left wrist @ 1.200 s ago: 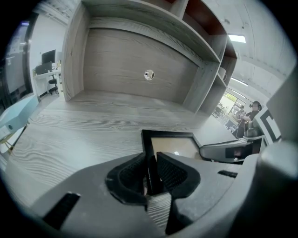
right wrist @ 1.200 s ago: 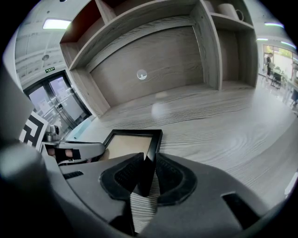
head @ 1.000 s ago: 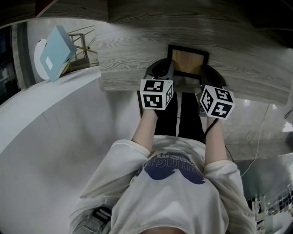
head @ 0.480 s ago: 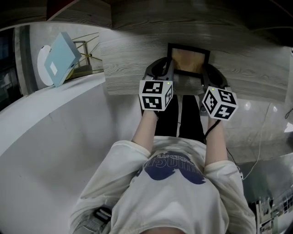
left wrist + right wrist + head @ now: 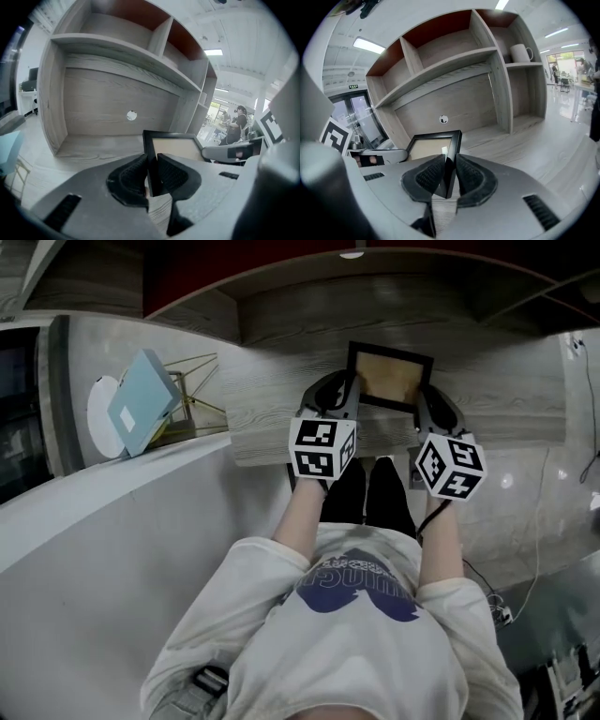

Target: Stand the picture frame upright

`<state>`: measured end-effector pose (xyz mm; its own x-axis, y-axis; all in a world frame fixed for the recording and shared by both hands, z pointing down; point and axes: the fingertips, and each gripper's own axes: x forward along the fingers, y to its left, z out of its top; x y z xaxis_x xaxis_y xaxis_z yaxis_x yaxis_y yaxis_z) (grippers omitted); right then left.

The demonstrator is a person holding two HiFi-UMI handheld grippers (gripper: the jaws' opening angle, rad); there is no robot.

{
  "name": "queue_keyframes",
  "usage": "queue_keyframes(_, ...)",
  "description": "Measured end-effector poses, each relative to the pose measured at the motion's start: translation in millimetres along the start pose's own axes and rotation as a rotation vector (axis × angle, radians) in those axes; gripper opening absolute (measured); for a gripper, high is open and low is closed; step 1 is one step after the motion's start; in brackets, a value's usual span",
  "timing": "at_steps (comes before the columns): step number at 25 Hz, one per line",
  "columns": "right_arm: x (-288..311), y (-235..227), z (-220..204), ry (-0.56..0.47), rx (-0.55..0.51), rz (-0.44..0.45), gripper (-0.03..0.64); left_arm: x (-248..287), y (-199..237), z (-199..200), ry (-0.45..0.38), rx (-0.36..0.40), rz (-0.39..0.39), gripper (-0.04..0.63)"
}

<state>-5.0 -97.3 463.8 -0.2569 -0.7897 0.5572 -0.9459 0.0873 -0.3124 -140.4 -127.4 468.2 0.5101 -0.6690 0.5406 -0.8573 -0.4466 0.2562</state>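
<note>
The picture frame (image 5: 389,376), black-edged with a tan panel, is held over the grey wooden desk (image 5: 272,418) in front of the shelf unit. My left gripper (image 5: 342,395) is shut on its left edge, and my right gripper (image 5: 419,399) is shut on its right edge. In the left gripper view the frame's (image 5: 176,145) black side rail is pinched between the left gripper's (image 5: 152,176) pads. In the right gripper view the frame (image 5: 433,143) stands edge-on in the right gripper (image 5: 449,176). The tan panel faces up toward the head camera.
A shelf unit (image 5: 454,70) with several open compartments rises behind the desk; a white mug (image 5: 520,52) stands on its upper right shelf. At the left, a light-blue board (image 5: 141,399) leans on a gold wire rack next to a white disc (image 5: 98,413). A person (image 5: 236,124) stands far off.
Both grippers keep their hold on the frame. The head view has shifted, so the desk and frame sit a little lower in it and more of the shelf shows above.
</note>
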Motion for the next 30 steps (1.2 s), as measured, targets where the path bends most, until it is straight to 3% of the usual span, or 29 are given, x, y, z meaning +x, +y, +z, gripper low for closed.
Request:
queue_keyframes(9, -55, -13, 41, -0.150, 0.015, -0.134, 0.067, -6, -48, 50, -0.081, 0.107, -0.157, 0.074)
queue_keyframes(17, -100, -45, 43, -0.236, 0.061, -0.255, 0.067, 1, -101, 58, -0.105, 0.193, -0.296, 0.074)
queue_keyframes(23, -119, -65, 47, -0.260, 0.067, -0.278, 0.067, 6, -130, 61, -0.112, 0.214, -0.329, 0.074)
queue_keyframes(30, -128, -108, 48, -0.265, 0.076, -0.235, 0.067, 25, -168, 59, -0.113, 0.236, -0.296, 0.074)
